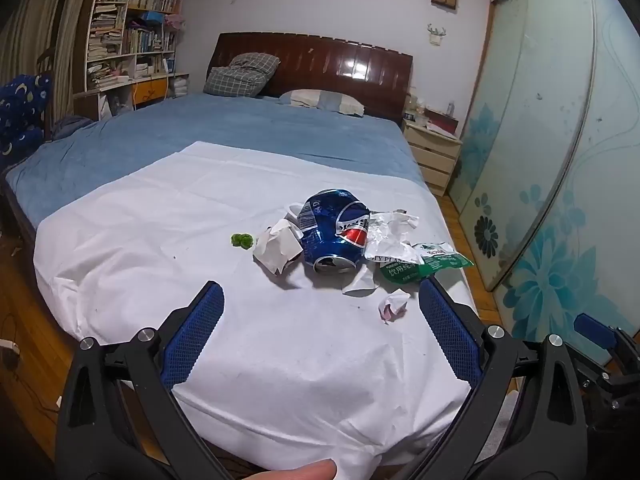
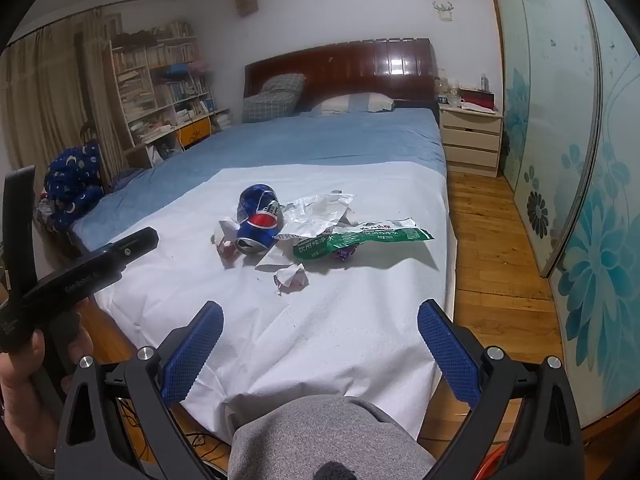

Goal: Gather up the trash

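A blue bed [image 1: 240,136] carries a white sheet [image 1: 240,320] with the trash heaped mid-sheet: crushed blue can [image 1: 334,232], green wrapper [image 2: 360,240], crumpled paper [image 1: 394,304]. Only the left view shows a green scrap [image 1: 242,240]. Left claw [image 1: 320,300] and right claw [image 2: 320,316] both gape apart, holding nothing.

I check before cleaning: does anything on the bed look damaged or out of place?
Yes. A crushed blue soda can lies dented among crumpled paper and a green wrapper on the white sheet.
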